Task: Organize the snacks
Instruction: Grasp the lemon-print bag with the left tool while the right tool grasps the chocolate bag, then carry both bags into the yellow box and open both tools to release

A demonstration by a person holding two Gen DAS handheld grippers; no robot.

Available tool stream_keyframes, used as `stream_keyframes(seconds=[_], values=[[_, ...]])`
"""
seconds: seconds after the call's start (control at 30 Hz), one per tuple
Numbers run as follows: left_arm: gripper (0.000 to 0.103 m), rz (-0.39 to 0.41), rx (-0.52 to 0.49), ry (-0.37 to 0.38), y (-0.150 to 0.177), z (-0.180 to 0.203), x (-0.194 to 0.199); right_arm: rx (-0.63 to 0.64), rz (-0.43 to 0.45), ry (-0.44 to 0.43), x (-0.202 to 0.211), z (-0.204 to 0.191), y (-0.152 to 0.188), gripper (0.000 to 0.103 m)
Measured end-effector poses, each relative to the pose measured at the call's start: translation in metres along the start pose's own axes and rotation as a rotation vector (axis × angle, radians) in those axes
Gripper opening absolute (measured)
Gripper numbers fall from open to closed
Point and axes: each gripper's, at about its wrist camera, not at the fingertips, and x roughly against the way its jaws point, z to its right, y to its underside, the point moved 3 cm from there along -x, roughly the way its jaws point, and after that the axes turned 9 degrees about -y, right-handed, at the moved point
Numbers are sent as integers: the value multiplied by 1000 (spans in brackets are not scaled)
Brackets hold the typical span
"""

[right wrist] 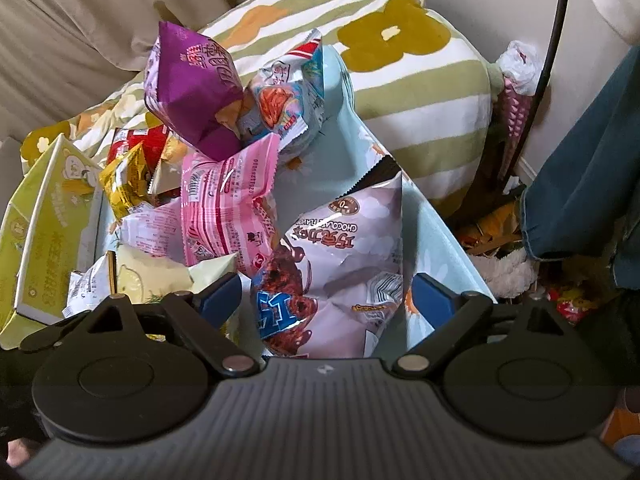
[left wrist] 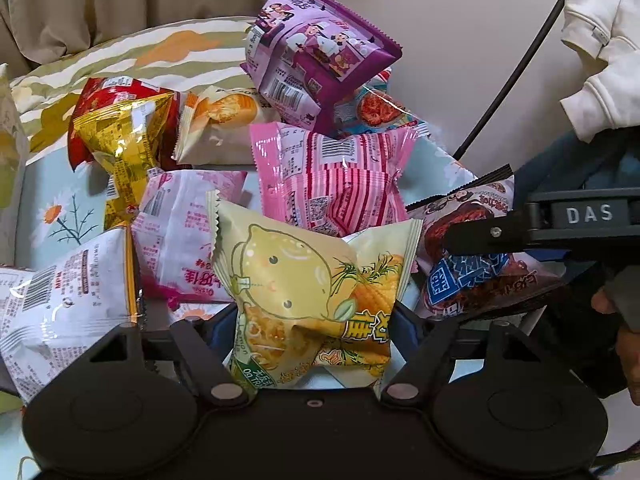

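Two grippers at a heap of snack packets on a pale blue flowered cloth [left wrist: 52, 184].

The left gripper [left wrist: 316, 320] pinched the yellow lemon packet [left wrist: 304, 280] at the front of the heap, its blue pads pressed into the crumpled sides. The right gripper [right wrist: 328, 300] stood wide around the chocolate packet [right wrist: 340, 256]; its pads were clear of the wrapper, so nothing was gripped. Only the left view showed the right gripper's black finger [left wrist: 484, 236] lying over that chocolate packet, and a white sleeve [left wrist: 600, 40] above. Only the right view showed the open yellow-green box [right wrist: 44, 240] at the cloth's left edge and clutter on the floor [right wrist: 500, 240] past its right edge. Behind the lemon packet lay a pink striped packet [left wrist: 328, 176], a purple packet [left wrist: 316, 56] on top, and a gold packet [left wrist: 124, 136] to the left, with a striped flowered pillow [right wrist: 420, 72] beyond.
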Motion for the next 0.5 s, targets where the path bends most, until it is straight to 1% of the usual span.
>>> stream_keyframes(seconds=[0.3,0.5], values=[[78,19,4,-19,2,-5,17,-21,-15,10,-14,2,-2,103],[78,31,14,-31,2,-7,25,-6,-19,21,-17,2,-2,103]])
